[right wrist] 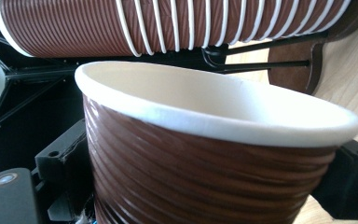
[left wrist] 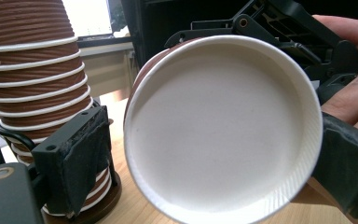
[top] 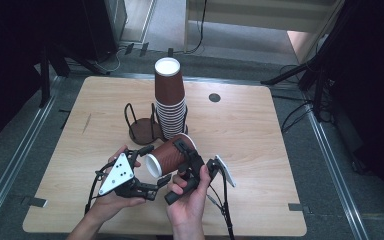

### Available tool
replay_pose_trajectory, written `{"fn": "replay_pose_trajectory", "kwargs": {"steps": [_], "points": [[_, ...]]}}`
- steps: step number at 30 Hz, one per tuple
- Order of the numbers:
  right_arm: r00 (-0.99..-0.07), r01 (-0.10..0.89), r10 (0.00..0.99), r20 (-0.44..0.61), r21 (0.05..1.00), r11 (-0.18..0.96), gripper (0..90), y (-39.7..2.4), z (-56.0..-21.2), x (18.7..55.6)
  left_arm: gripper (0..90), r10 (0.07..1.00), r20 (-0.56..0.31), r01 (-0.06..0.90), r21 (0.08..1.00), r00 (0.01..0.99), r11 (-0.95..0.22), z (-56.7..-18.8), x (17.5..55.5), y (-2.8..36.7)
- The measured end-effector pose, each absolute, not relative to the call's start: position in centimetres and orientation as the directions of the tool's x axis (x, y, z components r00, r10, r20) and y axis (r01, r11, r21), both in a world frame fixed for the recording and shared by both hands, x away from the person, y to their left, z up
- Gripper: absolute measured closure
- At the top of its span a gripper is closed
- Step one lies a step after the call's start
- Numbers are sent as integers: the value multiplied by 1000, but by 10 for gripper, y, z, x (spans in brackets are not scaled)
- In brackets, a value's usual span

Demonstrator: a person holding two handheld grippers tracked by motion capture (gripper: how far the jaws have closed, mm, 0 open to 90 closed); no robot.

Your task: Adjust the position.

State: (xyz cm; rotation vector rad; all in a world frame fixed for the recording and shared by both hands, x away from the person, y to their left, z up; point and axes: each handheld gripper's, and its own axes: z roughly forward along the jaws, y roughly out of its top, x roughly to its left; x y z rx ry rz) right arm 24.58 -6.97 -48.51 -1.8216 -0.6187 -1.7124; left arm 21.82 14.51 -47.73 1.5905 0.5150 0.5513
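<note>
- The wooden table (top: 260, 150) spans the high view, pale with rounded corners, a small dark round disc (top: 214, 97) set into it near the far edge.
- The stack of brown ribbed paper cups (top: 170, 97) stands upside down in a black wire holder near the table's middle, its white bottom uppermost; it also rises at the left of the left gripper view (left wrist: 32, 93) and lies across the top of the right gripper view (right wrist: 168, 25).
- Just left of the stack stands a second wire holder (top: 141, 125) with a dark round base, holding nothing.
- The single brown cup (top: 169, 156) is in the air in front of the stack, lying on its side with its white-rimmed mouth toward the left gripper; its white inside faces the camera in the left gripper view (left wrist: 221, 126).
- The right gripper (top: 192, 165) is clamped on that cup, one jaw on each side of the ribbed wall, as the right gripper view (right wrist: 205, 182) shows.
- The left gripper (top: 152, 162) sits at the cup's mouth with its jaws apart: one pad stands left of the rim with a gap, and I cannot tell whether the other touches the cup.
</note>
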Motion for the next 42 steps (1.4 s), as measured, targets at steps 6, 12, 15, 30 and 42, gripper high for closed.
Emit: {"fn": "replay_pose_trajectory", "kwargs": {"steps": [6, 12, 15, 30, 42], "points": [[62, 655, -36, 997, -68, -752, 98, -72, -484, 246, 50, 622, 43, 18, 996, 782, -91, -476, 219, 149], [57, 630, -7, 998, -41, -776, 98, -74, -482, 246, 50, 617, 49, 17, 995, 786, -100, -476, 219, 151], [51, 622, 2, 999, -30, -782, 99, -76, -482, 246, 47, 608, 48, 15, 995, 793, -99, -476, 218, 153], [12, 542, 153, 988, 122, -832, 101, -89, -478, 248, 44, 624, 47, 35, 992, 780, -119, -476, 221, 165], [-20, 455, 321, 947, 295, -840, 101, -96, -470, 248, 0, 680, -6, 131, 983, 733, -132, -492, 225, 183]]}}
